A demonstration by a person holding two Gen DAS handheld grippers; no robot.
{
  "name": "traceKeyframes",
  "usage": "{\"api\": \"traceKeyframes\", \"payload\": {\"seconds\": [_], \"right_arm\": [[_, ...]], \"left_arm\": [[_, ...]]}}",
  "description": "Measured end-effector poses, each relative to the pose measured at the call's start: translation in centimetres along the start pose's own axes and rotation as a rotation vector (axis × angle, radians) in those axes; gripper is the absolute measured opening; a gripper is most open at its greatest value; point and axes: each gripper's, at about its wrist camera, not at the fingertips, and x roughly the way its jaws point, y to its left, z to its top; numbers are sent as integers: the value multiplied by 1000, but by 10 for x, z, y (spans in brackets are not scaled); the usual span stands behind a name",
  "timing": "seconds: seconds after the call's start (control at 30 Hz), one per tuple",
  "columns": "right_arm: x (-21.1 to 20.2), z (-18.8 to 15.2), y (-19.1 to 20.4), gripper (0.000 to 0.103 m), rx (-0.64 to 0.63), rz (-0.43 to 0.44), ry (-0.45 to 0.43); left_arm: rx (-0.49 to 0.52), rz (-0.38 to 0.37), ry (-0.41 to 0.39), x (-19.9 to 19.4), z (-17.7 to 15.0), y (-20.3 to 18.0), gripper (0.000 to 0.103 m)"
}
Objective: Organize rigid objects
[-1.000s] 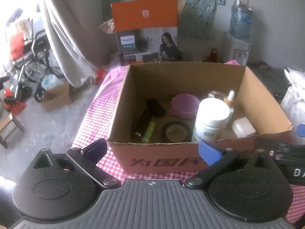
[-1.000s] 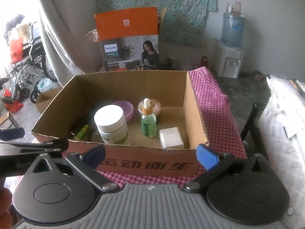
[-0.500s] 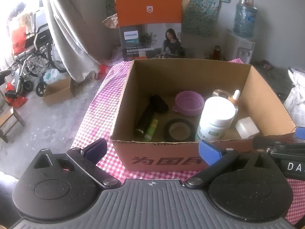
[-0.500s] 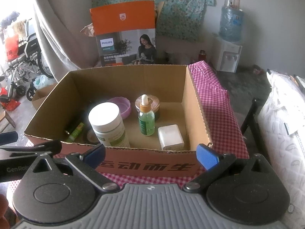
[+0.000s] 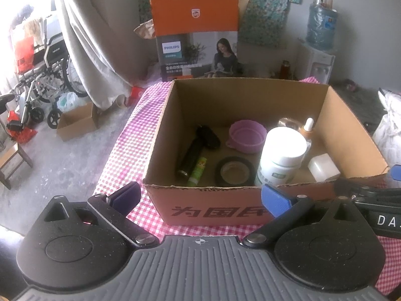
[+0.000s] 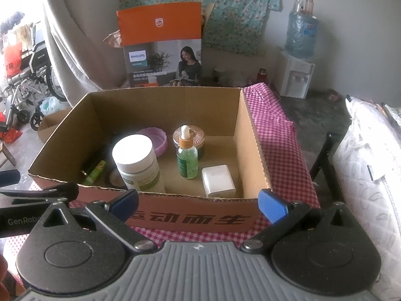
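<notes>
While both the left gripper [image 5: 200, 195] and right gripper [image 6: 198, 203] hover spread and empty before the brown cardboard box [image 6: 190, 215], the white-lidded plastic jar [image 6: 136, 163] standing near its front looks light, rigid, smooth; grasp its body below the lid.

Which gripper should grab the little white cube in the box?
Probably the right gripper: open, empty, and the white cube lies almost straight ahead. For the left gripper, it sits far right behind the white jar.

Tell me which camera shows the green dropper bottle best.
The right wrist view: the green dropper bottle stands fully visible in the cardboard box. In the left wrist view the white jar hides all but its dropper top.
</notes>
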Motion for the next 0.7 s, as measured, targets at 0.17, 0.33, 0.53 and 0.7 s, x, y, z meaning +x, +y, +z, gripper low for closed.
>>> {"api": "traceKeyframes", "payload": {"seconds": [0.17, 0.33, 0.53, 0.7], "right_arm": [[-1, 0, 0, 103, -4, -4, -4], [-1, 0, 0, 103, -6, -6, -3], [0, 0, 0, 103, 1, -4, 0], [0, 0, -1, 103, 2, -4, 1]], "left_arm": [[0, 0, 1, 0, 0, 0, 103], [0, 0, 2, 0, 0, -1, 103], [0, -1, 1, 0, 0, 0, 102], [-1, -2, 4, 0, 0, 0, 102]]}}
